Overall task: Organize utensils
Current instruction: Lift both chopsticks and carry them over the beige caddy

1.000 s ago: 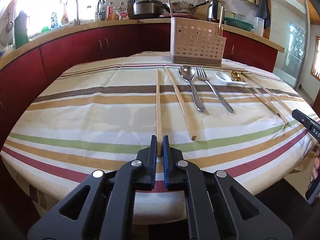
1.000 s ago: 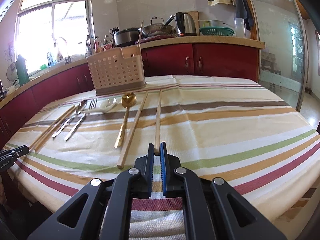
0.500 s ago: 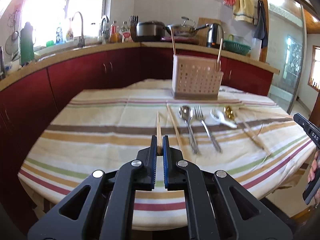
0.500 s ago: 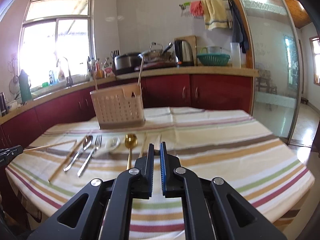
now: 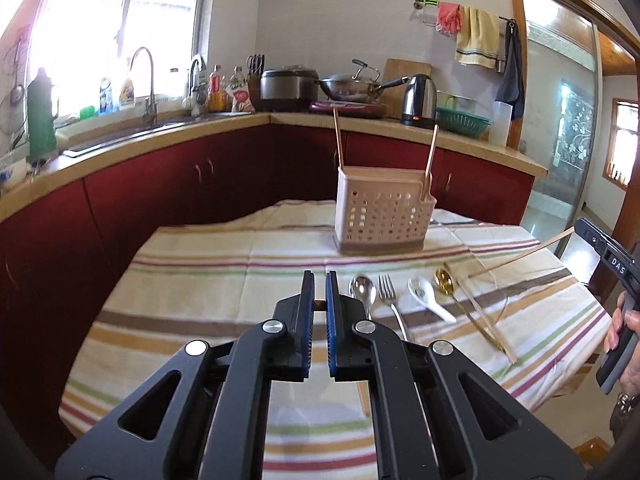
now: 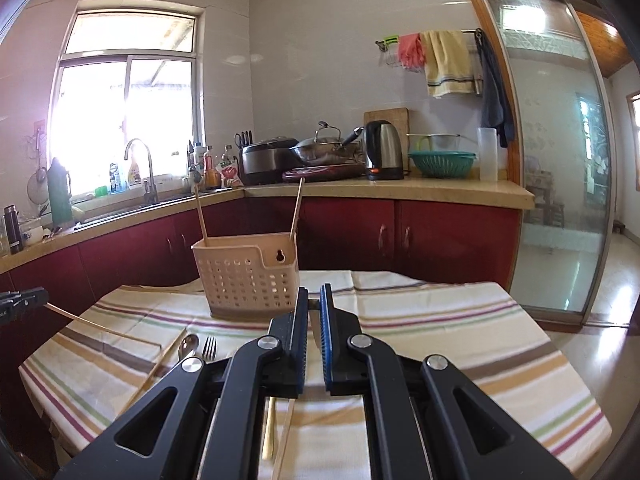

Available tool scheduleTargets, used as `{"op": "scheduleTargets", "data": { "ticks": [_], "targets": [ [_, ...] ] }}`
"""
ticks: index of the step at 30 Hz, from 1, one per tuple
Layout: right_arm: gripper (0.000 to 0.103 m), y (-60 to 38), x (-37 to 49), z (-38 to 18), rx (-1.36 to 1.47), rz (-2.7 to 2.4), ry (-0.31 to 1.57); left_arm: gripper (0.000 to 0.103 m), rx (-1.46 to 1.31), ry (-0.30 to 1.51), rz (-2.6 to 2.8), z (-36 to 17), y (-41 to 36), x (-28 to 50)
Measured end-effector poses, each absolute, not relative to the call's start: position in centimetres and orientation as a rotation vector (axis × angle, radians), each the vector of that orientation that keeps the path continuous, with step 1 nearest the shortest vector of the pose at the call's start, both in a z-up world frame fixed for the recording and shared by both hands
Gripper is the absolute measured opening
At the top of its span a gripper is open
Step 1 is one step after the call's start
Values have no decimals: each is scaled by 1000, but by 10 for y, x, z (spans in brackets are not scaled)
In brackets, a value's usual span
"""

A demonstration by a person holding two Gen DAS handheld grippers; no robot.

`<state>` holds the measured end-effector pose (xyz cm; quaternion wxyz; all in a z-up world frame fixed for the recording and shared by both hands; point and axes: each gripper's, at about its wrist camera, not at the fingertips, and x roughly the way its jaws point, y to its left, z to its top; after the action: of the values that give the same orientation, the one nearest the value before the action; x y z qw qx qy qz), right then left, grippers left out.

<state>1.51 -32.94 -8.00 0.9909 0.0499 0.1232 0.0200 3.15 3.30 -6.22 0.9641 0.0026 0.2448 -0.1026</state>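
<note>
My left gripper (image 5: 319, 280) is shut on a wooden chopstick (image 6: 104, 330), held off the striped tablecloth and seen end-on between the pads. My right gripper (image 6: 314, 294) is shut on another chopstick (image 5: 524, 254), also raised. Both point toward the beige perforated utensil basket (image 5: 384, 212) at the table's far side, where two chopsticks (image 5: 338, 140) stand upright. On the cloth lie a silver spoon (image 5: 362, 288), a fork (image 5: 386, 284), a white spoon (image 5: 424, 294), a gold spoon (image 5: 444, 280) and a chopstick (image 5: 488, 320).
Red cabinets under a kitchen counter (image 6: 400, 192) wrap behind the table, with a sink, pots and a kettle (image 6: 382, 156) on top. A glass sliding door (image 6: 560, 200) stands to the right. A person's hand (image 5: 624, 328) grips the right tool's handle.
Both grippers have risen from the table's near edge, each lifting its chopstick off the cloth. The views have tipped up toward the basket and the counter.
</note>
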Motion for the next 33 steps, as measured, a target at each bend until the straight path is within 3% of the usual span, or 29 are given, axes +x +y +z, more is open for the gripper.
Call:
{"op": "scheduleTargets", "data": {
  "ticks": [16,33],
  "targets": [
    [7,-332,83,-46,85,85,258,6,42,456,-257,-16,21,115],
    [7,-330,114,6,105,163,233,6,54,395,-340,32,8,152]
  ]
}}
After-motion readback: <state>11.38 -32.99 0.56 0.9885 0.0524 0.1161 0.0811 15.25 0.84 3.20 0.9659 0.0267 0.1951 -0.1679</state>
